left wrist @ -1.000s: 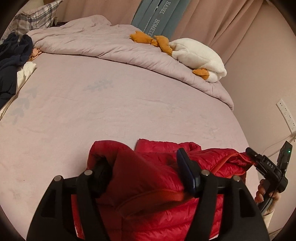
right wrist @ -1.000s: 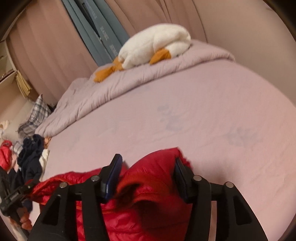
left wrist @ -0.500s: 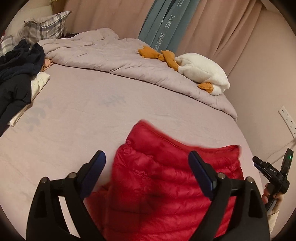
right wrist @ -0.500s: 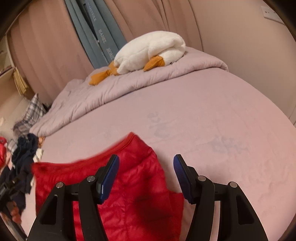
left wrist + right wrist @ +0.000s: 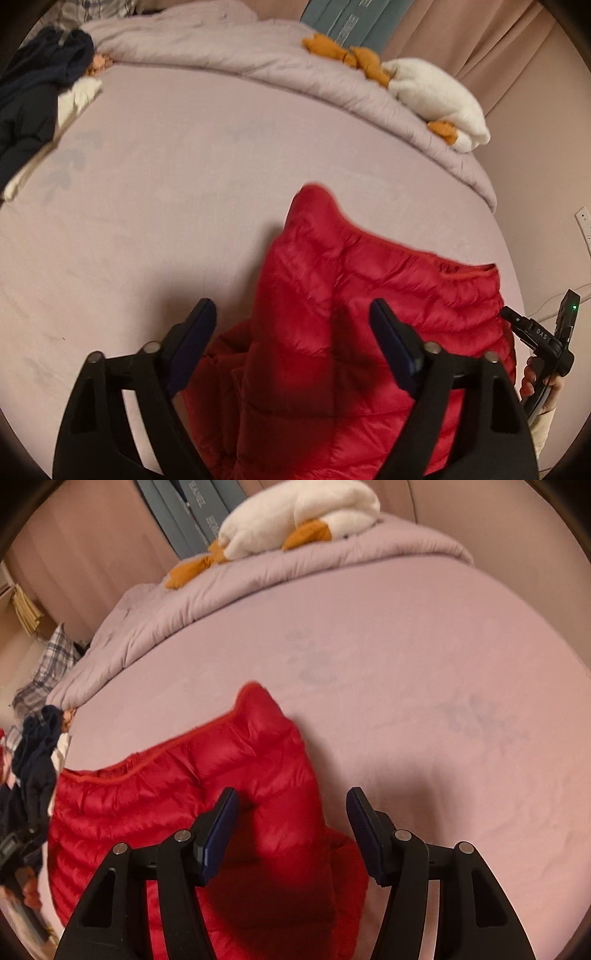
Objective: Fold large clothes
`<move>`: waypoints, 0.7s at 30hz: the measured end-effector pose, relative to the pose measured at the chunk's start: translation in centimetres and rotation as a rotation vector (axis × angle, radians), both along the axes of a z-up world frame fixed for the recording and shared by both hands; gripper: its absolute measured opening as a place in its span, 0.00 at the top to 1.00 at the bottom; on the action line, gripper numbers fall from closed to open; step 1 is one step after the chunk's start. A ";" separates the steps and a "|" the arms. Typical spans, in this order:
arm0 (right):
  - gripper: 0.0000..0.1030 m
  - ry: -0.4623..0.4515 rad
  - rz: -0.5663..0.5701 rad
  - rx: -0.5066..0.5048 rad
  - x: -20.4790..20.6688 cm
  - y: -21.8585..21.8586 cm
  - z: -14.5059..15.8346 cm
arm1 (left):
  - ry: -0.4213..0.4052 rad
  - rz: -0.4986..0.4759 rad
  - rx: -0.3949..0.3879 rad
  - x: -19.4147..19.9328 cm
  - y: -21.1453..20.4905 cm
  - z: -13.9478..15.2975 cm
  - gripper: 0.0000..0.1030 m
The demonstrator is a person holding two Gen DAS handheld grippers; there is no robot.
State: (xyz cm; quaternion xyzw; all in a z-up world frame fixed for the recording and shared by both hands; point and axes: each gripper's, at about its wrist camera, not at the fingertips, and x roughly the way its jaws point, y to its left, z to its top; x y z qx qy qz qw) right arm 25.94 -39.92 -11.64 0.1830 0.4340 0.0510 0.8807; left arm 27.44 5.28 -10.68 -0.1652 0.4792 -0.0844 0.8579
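A red quilted puffer jacket (image 5: 369, 306) lies folded on the pink bed sheet (image 5: 166, 184) near the front edge. My left gripper (image 5: 291, 332) is open and empty just above its left part. The jacket also shows in the right wrist view (image 5: 177, 790). My right gripper (image 5: 291, 819) is open and empty above the jacket's right side, where a folded sleeve rises to a point. The right gripper also shows at the right edge of the left wrist view (image 5: 543, 339).
A rumpled lilac duvet (image 5: 258, 62) lies along the far side with a white and orange plush goose (image 5: 432, 96) on it. A pile of dark and white clothes (image 5: 33, 92) lies at the left. Curtains and a wall socket (image 5: 585, 221) are behind.
Both grippers opened and let go of the jacket, which dropped flat on the bed. Both have since drawn slightly back above it.
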 end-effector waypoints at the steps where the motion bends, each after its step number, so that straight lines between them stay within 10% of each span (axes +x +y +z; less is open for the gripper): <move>1: 0.42 0.007 0.011 0.024 0.1 -0.1 -0.4 | 0.013 -0.003 -0.005 0.1 0.0 -0.3 0.32; 7: 0.88 0.000 0.041 0.073 -0.1 0.2 -0.7 | 0.044 -0.022 -0.016 0.3 -0.7 -1.5 0.86; 16: 0.93 -0.200 -0.007 0.006 -0.5 0.9 5.6 | -0.116 0.049 0.008 0.2 -0.4 3.3 0.90; 21: 0.93 -0.126 -0.009 -0.024 1.5 1.4 3.3 | -0.071 0.064 0.088 1.9 -0.7 1.5 0.89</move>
